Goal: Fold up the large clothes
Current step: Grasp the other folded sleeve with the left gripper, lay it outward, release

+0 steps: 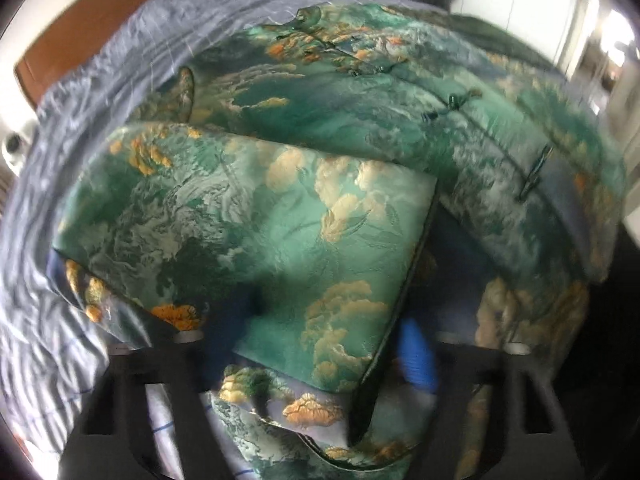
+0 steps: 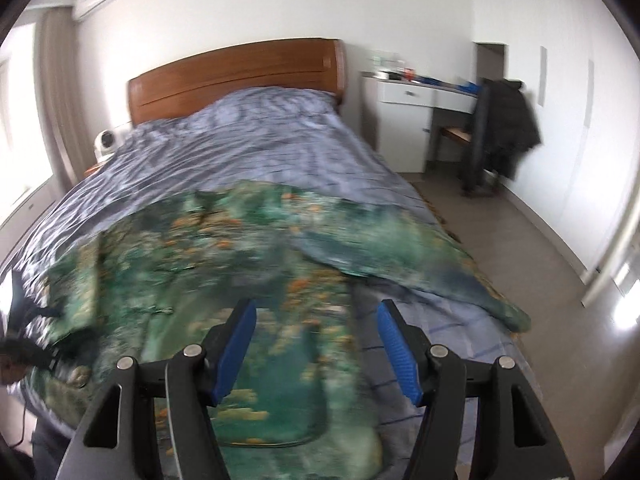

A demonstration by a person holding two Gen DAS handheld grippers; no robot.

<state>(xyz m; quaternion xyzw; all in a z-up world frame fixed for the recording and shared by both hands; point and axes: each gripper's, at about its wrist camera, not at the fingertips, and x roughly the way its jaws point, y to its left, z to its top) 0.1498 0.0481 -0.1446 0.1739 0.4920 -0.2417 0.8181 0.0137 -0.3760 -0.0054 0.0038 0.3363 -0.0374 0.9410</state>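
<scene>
Garment [image 1: 360, 128] lies spread on bed [image 2: 260, 136], one sleeve [image 1: 256, 232] folded in; most folds left, I'd judge. Left hand-held gripper [image 1: 320, 344] pinches sleeve edge; right hand-held gripper [image 2: 316, 344] wide, holding nothing.

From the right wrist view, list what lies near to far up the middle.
right gripper → green garment → blue bedspread → headboard → white wall

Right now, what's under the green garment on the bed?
The green patterned garment lies on a blue-grey striped bedspread, visible all around it. A folded-over panel covers part of the garment; anything beneath stays hidden.
</scene>
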